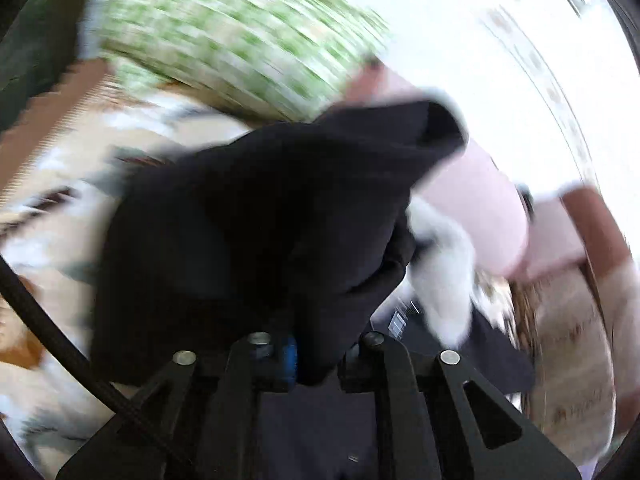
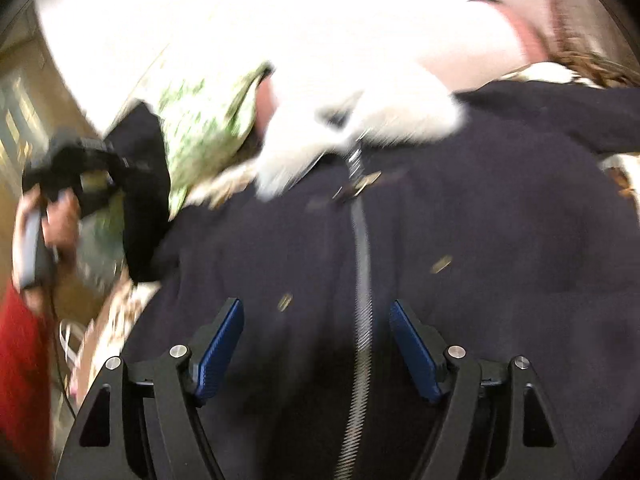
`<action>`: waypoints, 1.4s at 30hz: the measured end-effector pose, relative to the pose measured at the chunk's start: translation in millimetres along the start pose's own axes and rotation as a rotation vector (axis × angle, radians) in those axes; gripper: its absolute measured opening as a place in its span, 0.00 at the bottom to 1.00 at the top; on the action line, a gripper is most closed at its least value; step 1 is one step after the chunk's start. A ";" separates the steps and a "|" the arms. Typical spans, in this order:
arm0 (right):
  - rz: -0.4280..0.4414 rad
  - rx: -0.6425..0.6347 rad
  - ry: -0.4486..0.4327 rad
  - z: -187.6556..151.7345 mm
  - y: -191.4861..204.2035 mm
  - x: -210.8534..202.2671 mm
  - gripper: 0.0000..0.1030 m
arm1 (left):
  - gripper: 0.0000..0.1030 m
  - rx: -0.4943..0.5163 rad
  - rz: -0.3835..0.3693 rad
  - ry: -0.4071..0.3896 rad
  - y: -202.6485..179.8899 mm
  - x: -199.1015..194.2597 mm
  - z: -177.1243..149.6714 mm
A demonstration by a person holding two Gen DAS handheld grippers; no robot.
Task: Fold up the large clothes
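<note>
A dark navy jacket (image 2: 460, 208) with a white fur collar (image 2: 352, 136) and a metal zipper (image 2: 362, 264) lies spread on a patterned bed. My right gripper (image 2: 316, 336) is open, its blue pads either side of the zipper, just above the jacket front. My left gripper (image 1: 316, 356) is shut on a bunched sleeve of the jacket (image 1: 256, 216) and holds it lifted. In the right wrist view the left gripper (image 2: 96, 164) shows at far left with the sleeve (image 2: 144, 192) hanging from it. Both views are motion-blurred.
A green-and-white patterned pillow (image 1: 224, 36) and a pink pillow (image 1: 488, 208) lie beyond the jacket. The patterned bedspread (image 1: 60, 184) shows around it. The person's hand (image 2: 52, 224) and red sleeve (image 2: 20, 380) are at the left.
</note>
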State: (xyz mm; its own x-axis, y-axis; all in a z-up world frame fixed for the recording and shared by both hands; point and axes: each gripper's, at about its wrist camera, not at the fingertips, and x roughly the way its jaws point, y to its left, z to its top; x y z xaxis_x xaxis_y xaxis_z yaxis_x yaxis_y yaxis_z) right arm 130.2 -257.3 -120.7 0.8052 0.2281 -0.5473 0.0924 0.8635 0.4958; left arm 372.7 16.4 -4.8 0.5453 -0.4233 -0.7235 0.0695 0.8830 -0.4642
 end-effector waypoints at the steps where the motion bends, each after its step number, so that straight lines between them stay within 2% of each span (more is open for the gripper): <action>1: -0.005 0.034 -0.011 5.0 -9.0 -3.1 0.77 | 0.26 0.029 -0.005 0.027 -13.4 12.8 -10.9; 4: -0.004 0.131 -0.012 14.2 -32.8 -5.6 0.77 | 0.62 0.067 -0.092 0.092 -34.5 37.3 -40.6; 5: -0.003 0.145 -0.009 15.5 -35.8 -5.6 0.77 | 0.67 0.054 -0.121 0.089 -35.3 37.6 -49.3; 7: -0.003 0.155 0.001 17.6 -39.0 -2.7 0.77 | 0.72 0.040 -0.168 0.091 -34.5 30.7 -66.6; 9: -0.016 0.131 0.014 16.1 -33.4 3.2 0.77 | 0.72 0.041 -0.188 0.095 -27.2 19.9 -78.7; 12: -0.055 0.058 0.031 9.9 -20.6 13.9 0.77 | 0.76 0.090 -0.102 0.050 -22.6 -7.2 -107.3; 15: -0.117 -0.025 0.032 0.4 -5.1 20.4 0.77 | 0.77 0.182 0.120 -0.079 -2.9 -36.2 -120.8; 18: -0.082 -0.054 0.069 11.8 10.5 27.8 0.78 | 0.77 0.235 0.295 -0.213 21.6 -44.9 -119.9; 20: -0.071 -0.067 0.089 25.4 21.0 41.2 0.84 | 0.77 0.222 0.370 -0.225 37.5 -42.1 -114.4; 21: -0.050 -0.063 0.121 36.0 28.0 56.1 0.88 | 0.77 0.198 0.369 -0.210 46.6 -38.8 -110.5; 22: -0.021 -0.043 0.161 43.8 31.7 73.8 0.88 | 0.77 0.177 0.352 -0.196 53.4 -38.1 -109.6; 23: -0.009 -0.026 0.188 48.7 33.9 88.4 0.88 | 0.77 0.133 0.310 -0.170 62.3 -34.6 -106.4; 25: -0.058 -0.014 0.207 62.7 39.9 129.1 0.88 | 0.77 0.057 0.246 -0.142 76.9 -32.3 -103.5; 27: -0.086 -0.024 0.213 68.6 45.6 154.7 0.87 | 0.77 0.019 0.233 -0.135 83.5 -27.9 -103.1; 28: -0.086 -0.017 0.242 70.5 49.4 173.0 0.83 | 0.77 0.007 0.237 -0.136 85.5 -28.8 -102.6; 30: -0.044 0.013 0.272 71.0 56.5 190.3 0.50 | 0.77 -0.009 0.236 -0.144 88.6 -27.9 -101.5; 31: -0.031 0.020 0.290 71.1 61.5 195.3 0.43 | 0.77 -0.011 0.233 -0.148 88.5 -27.8 -101.9; 32: -0.013 0.022 0.296 72.2 65.9 195.6 0.21 | 0.77 -0.012 0.235 -0.151 88.3 -26.7 -102.5; 34: 0.017 0.026 0.304 77.9 72.7 190.2 0.16 | 0.77 -0.015 0.250 -0.155 89.2 -28.3 -102.3; 37: 0.014 0.005 0.244 92.6 77.4 163.9 0.14 | 0.77 -0.041 0.259 -0.137 94.5 -25.5 -101.8; 42: -0.073 -0.026 0.125 117.0 57.6 105.9 0.14 | 0.77 -0.087 0.230 -0.120 102.3 -22.9 -101.5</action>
State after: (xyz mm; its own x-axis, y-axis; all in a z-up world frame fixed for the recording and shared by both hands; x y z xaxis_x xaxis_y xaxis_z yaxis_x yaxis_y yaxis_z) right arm 289.3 -236.0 -71.2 0.7175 0.2168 -0.6619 0.1316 0.8910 0.4345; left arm 282.6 95.8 -87.5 0.6338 -0.1819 -0.7518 -0.1369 0.9302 -0.3405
